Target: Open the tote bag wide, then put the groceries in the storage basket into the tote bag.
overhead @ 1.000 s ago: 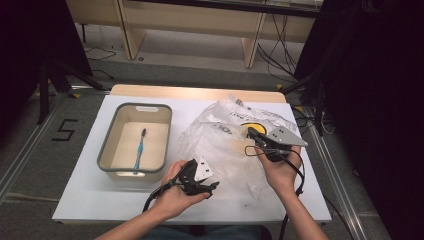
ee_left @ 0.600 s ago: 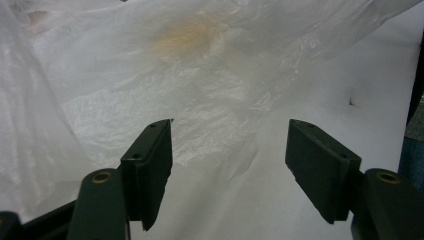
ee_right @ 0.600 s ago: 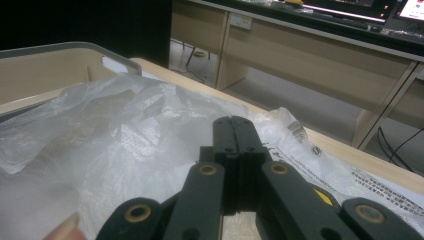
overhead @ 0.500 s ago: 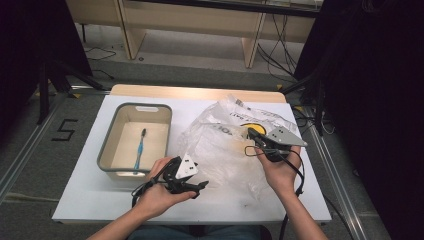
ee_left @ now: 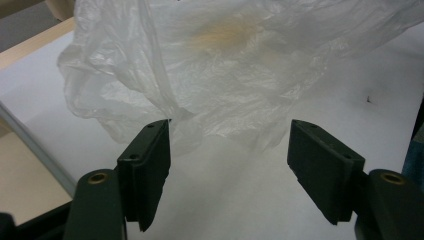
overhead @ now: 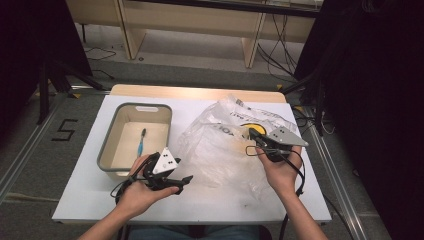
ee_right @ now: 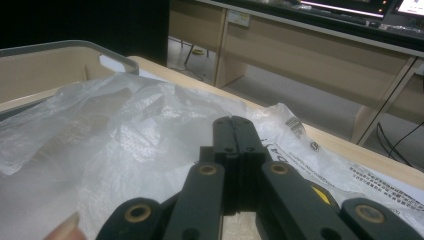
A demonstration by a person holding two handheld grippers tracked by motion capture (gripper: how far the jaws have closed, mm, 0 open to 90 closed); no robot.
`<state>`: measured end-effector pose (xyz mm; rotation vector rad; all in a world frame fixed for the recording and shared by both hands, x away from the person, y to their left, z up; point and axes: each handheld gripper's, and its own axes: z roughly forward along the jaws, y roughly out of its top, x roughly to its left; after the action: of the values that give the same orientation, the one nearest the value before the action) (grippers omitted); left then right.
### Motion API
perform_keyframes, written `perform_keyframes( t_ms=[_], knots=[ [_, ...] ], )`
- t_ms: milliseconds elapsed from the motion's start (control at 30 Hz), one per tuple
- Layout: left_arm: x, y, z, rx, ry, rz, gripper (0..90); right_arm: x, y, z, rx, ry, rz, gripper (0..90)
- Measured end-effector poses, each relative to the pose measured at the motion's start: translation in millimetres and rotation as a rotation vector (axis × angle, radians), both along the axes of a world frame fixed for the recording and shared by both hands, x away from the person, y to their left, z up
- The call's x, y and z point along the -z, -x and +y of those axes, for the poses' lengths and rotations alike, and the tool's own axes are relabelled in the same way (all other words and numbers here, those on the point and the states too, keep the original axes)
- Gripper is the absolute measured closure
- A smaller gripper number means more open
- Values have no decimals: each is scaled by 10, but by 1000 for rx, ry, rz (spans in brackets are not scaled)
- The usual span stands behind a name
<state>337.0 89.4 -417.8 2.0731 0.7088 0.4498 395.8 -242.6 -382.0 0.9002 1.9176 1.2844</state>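
Right tongs (overhead: pixel 256 136) pressed together, pinching the bag (overhead: pixel 220 150) edge. Left tongs (overhead: pixel 182 181) jaws just opened — spread, nothing between, bag just ahead. Brush (overhead: pixel 141 141) already in bin (overhead: pixel 107 150) — bag handling left.

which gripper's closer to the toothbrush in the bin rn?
Left. The left gripper hovers just off the bin's near right corner, jaws open and pointing away from the toothbrush. The right gripper is across the table, shut over the plastic bag.
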Motion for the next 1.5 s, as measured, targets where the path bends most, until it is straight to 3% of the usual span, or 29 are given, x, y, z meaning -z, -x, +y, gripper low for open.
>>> perform_keyframes(
  t_ms=[533,1067,1500],
  knots=[
    [-59,-16,57,-32,17,-1,245,14,3,-24,4,-5,11,900],
    [-70,-51,90,-56,21,5,247,18,6,-42,10,-7,14,900],
    [-165,-81,151,-93,28,-2,256,26,3,-29,4,-3,11,900]
  ],
)
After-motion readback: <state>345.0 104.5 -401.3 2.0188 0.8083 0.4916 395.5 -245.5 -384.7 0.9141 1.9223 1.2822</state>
